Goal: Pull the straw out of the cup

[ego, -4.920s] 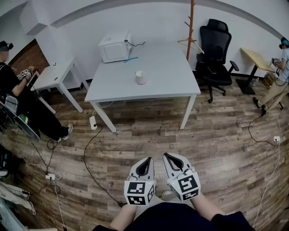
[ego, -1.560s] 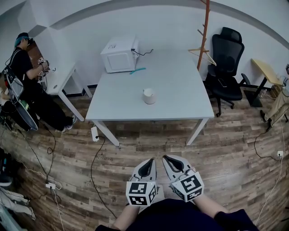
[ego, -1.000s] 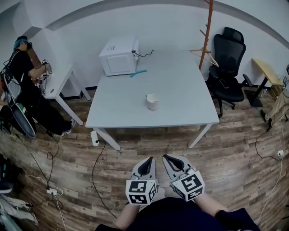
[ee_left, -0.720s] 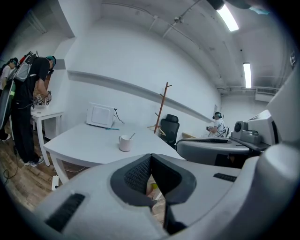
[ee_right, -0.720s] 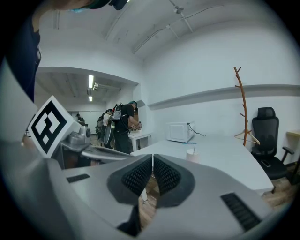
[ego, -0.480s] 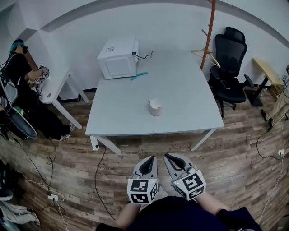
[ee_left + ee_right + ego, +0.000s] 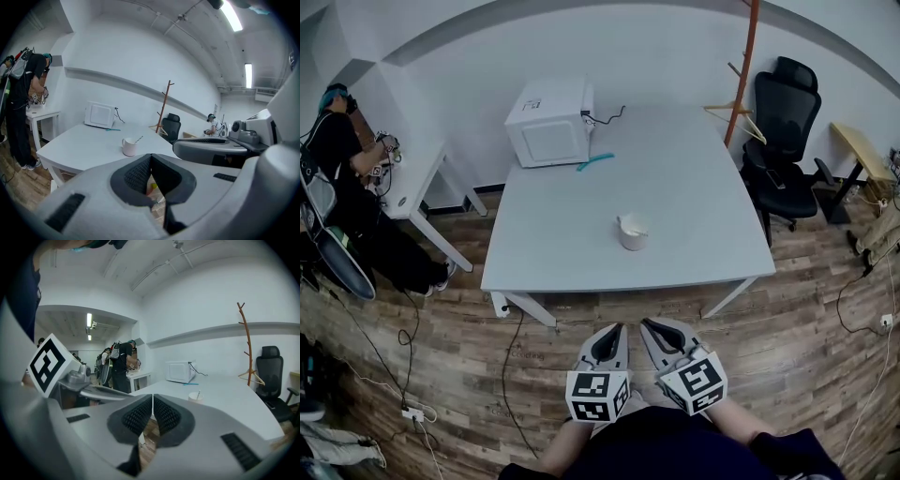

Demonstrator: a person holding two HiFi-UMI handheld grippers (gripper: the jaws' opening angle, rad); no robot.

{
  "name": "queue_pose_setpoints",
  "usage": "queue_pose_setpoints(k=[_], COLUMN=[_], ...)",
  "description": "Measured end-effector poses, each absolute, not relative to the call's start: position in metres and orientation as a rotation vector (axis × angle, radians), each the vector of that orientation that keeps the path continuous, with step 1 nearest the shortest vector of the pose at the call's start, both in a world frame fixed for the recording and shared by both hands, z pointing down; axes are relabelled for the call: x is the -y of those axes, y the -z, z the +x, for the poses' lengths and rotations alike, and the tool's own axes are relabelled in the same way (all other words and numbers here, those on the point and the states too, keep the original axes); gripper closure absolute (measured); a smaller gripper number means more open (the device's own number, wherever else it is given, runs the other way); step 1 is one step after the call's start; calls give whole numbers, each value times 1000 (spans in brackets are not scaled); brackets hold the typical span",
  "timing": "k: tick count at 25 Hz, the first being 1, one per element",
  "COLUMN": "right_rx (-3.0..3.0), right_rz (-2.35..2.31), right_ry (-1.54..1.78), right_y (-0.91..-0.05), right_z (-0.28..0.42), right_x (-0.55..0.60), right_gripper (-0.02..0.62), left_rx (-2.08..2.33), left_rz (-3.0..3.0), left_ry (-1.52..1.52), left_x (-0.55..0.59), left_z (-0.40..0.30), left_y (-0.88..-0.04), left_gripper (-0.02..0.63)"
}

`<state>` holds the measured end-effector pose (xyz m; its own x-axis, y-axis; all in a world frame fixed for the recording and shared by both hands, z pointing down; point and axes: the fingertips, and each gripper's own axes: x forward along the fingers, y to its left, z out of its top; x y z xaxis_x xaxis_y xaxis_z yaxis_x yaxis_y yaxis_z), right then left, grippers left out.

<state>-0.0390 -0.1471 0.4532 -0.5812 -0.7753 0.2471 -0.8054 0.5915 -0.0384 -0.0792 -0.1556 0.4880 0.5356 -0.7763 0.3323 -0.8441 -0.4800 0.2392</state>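
White and plain, the cup (image 7: 632, 232) stands alone toward the near edge of a pale grey desk (image 7: 684, 178), well apart from the microwave (image 7: 551, 134) at the far corner. A thin straw (image 7: 138, 139) leans out over its rim, tilted to the right in the left tool's view; in the head view it is too fine to make out. Both tools are held low in front of the person, over the wooden floor (image 7: 441, 309) and short of the desk. The left tool (image 7: 608, 331) has its jaws pressed together on nothing, and the right tool (image 7: 652, 326) is likewise clenched and empty. The pull has not begun, and a tool would have to open before taking anything. The straw looks light and slender and probably crushes or bends easily. A gentle pinch on the exposed length above the rim seems best, drawn along the line of its lean. The cup appears light enough to tip or slide, so the other tool may need to steady its wall or handle.
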Motion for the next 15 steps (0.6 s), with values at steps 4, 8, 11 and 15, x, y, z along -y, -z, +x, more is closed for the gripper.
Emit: queue_pose_setpoints(k=[4,8,11,15], right_rx=[2612,2605,2597,2589], right_rz=[1324,1335,1339,1355], right_ry=[-212,-206,-200,-199], right_y=[-455,-455,-455,-454], right_z=[-43,-45,-43,-37], right_x=[156,164,168,176], right_gripper=[565,565,565,565], left_rx=[1327,1334,1346,1359], left_rz=[2408,2410,2401,2386], left_ry=[-259,-253,-245,-245], left_x=[162,168,173,180], left_z=[-84,-88,-90,-90], left_y=[-490,-489,-488,-488], left_gripper=[591,591,591,591])
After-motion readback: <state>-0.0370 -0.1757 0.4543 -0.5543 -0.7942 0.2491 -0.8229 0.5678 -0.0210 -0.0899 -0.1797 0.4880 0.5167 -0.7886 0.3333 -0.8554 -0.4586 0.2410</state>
